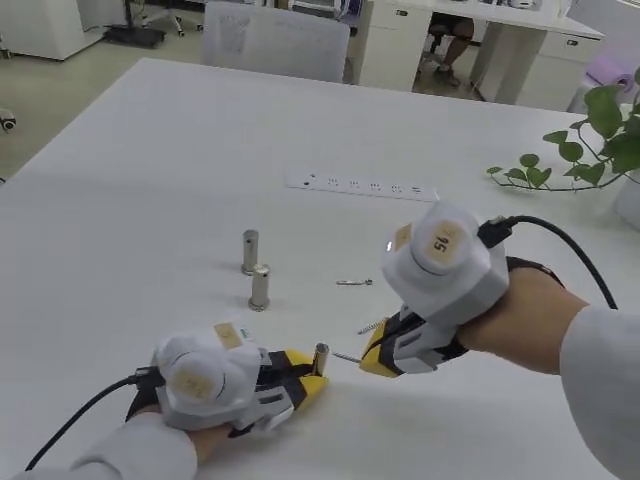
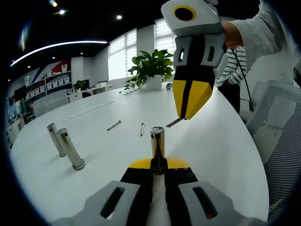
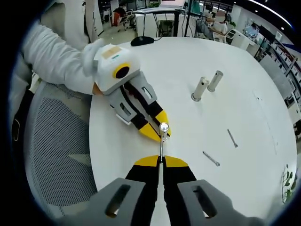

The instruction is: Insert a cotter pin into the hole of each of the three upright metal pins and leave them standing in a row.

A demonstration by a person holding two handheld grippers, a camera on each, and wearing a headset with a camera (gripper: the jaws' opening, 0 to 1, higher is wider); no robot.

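My left gripper (image 1: 308, 376) (image 2: 158, 165) is shut on the base of an upright metal pin (image 1: 320, 358) (image 2: 157, 143) near the table's front edge. My right gripper (image 1: 374, 358) (image 3: 161, 161) is shut on a thin cotter pin (image 1: 347, 357) (image 3: 162, 147). The cotter pin's tip points at the top of the held metal pin (image 3: 163, 127), very close to it or touching. In the left gripper view the right gripper (image 2: 190, 101) hangs above and behind the pin with the cotter pin (image 2: 175, 122) sticking out. Two more metal pins (image 1: 250, 251) (image 1: 260, 287) stand upright farther back.
Two loose cotter pins (image 1: 354, 283) (image 1: 372, 326) lie on the white table (image 1: 150, 170). A white power strip (image 1: 362, 186) lies farther back. A potted plant (image 1: 590, 140) stands at the right edge, and a chair (image 1: 275, 40) beyond the far edge.
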